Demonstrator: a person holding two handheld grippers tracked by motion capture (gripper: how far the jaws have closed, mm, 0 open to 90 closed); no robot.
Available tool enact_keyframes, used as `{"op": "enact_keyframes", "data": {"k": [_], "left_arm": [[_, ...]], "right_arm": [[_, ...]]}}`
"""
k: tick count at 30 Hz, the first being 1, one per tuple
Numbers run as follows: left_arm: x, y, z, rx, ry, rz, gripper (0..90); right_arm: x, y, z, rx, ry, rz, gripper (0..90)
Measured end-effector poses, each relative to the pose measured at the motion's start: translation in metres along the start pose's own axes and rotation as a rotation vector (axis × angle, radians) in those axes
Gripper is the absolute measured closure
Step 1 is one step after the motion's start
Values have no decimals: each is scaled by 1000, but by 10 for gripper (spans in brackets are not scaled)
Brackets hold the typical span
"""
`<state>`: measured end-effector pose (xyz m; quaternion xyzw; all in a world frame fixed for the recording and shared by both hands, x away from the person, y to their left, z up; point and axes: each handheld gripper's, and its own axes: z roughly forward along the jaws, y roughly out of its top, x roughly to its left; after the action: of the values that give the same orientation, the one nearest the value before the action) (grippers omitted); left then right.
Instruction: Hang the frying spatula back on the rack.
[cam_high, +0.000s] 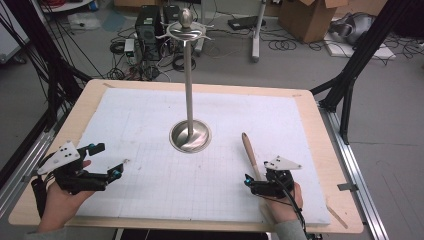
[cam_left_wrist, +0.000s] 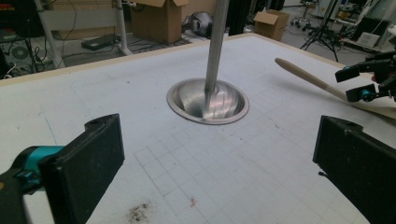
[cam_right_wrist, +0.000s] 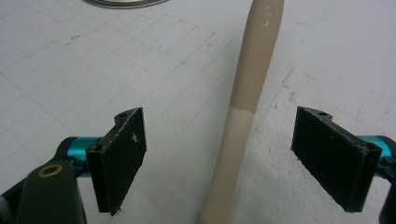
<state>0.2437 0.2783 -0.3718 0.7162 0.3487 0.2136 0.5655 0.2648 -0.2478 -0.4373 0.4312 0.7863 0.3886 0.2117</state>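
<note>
A metal stand rises from a round dish base (cam_high: 190, 136) at the middle of the white grid mat, and its pole (cam_high: 189, 80) ends in a hooked top (cam_high: 186, 30). To the base's right a tan wooden stick (cam_high: 248, 151) lies flat on the mat. My right gripper (cam_high: 256, 181) is open at the stick's near end. In the right gripper view the stick (cam_right_wrist: 250, 88) runs between the two spread jaws (cam_right_wrist: 226, 158), touching neither. My left gripper (cam_high: 107, 160) is open and holds nothing, low over the mat's left side. It faces the base (cam_left_wrist: 208, 100).
The mat (cam_high: 150, 115) covers a wooden tabletop (cam_high: 325, 150). A small dark smudge (cam_left_wrist: 137, 212) marks the mat near the left gripper. Beyond the far edge the floor holds cables, a computer tower (cam_high: 148, 30) and cardboard boxes (cam_high: 310, 17). Black frame legs (cam_high: 350, 75) stand at both sides.
</note>
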Motion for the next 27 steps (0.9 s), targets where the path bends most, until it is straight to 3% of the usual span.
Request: {"op": "enact_keyframes", "data": {"k": [13, 27], "left_arm": [[-1, -1, 2, 7, -2, 2, 24], [-1, -2, 3, 8, 0, -1, 24]], "right_arm": [[-4, -2, 3, 9, -8, 19, 175], [-2, -5, 6, 29, 7, 10, 308]]}}
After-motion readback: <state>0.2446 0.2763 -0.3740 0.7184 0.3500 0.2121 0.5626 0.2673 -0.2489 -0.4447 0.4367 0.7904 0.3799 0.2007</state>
